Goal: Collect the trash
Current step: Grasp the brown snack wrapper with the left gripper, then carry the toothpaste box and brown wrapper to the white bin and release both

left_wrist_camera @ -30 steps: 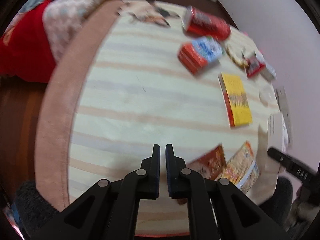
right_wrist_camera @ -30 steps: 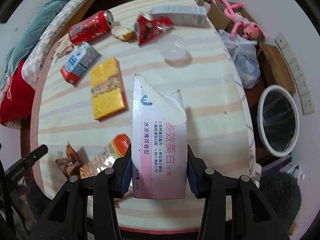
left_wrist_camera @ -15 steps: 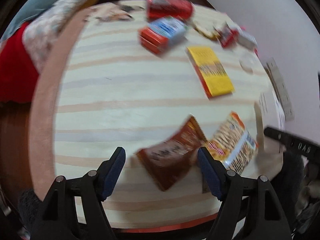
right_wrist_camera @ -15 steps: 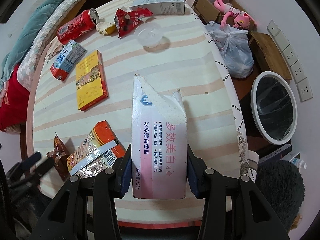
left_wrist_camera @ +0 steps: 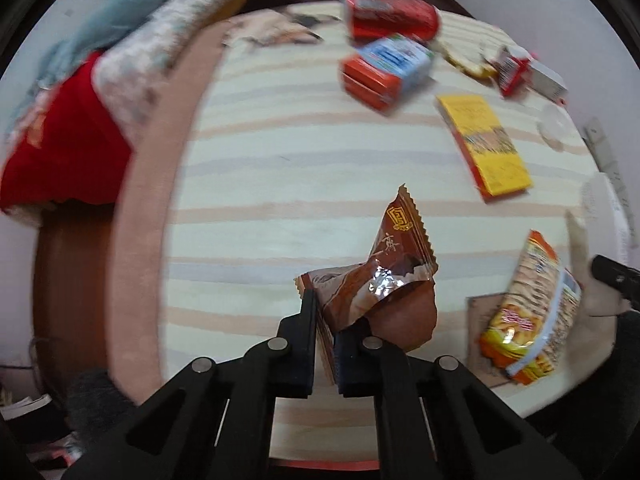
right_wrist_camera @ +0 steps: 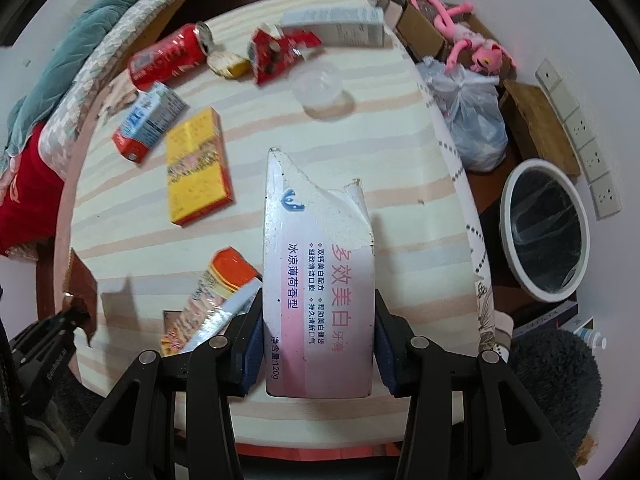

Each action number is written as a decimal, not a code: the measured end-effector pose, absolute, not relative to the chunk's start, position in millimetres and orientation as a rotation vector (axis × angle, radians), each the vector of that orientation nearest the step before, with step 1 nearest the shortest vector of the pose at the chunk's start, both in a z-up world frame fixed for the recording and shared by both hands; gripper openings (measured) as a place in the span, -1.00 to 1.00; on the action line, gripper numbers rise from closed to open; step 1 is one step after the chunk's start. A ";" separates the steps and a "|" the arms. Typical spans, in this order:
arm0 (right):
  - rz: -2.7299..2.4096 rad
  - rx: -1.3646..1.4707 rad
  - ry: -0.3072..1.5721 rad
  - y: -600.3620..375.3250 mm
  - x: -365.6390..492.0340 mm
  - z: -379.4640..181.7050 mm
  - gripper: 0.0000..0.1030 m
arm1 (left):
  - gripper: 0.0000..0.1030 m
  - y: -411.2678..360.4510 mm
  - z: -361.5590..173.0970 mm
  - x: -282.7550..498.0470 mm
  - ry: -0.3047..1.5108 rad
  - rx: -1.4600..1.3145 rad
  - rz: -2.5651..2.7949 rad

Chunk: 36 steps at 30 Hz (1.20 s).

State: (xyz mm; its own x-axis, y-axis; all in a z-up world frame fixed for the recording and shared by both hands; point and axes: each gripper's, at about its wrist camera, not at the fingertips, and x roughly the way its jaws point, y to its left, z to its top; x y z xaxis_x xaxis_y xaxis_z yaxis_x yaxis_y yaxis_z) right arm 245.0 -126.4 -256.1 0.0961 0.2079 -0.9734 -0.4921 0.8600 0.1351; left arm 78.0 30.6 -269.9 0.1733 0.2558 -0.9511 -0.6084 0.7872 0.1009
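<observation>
Left wrist view: left gripper (left_wrist_camera: 325, 340) closed narrow on brown snack wrapper (left_wrist_camera: 384, 276), wrapper pinched by its lower edge and raised above striped round table (left_wrist_camera: 280, 168). Orange biscuit packet (left_wrist_camera: 532, 308) lying near table edge to the right; yellow box (left_wrist_camera: 486, 144) farther back; red-and-blue carton (left_wrist_camera: 386, 72) and red can (left_wrist_camera: 390, 14) toward far side, both blurred. Red cloth (left_wrist_camera: 60, 140) beside table at left. Right wrist view: right gripper (right_wrist_camera: 319, 344) clamped on torn white-and-pink toothpaste box (right_wrist_camera: 318, 280), box standing upright between blue-padded fingers (right_wrist_camera: 252, 340). Clear plastic lid (right_wrist_camera: 318, 84), red torn wrapper (right_wrist_camera: 276, 54) and long white box (right_wrist_camera: 336, 26) on far part of table. White-rimmed waste bin (right_wrist_camera: 546, 230) on floor at right, tied plastic bag (right_wrist_camera: 468, 120) behind it, pink plush toy (right_wrist_camera: 464, 36) in cardboard box.
</observation>
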 end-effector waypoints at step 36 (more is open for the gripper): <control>0.134 0.193 1.382 -458.6 420.4 -261.5 -0.06 | -0.91 -275.9 -250.4 424.6 1.271 0.038 -0.037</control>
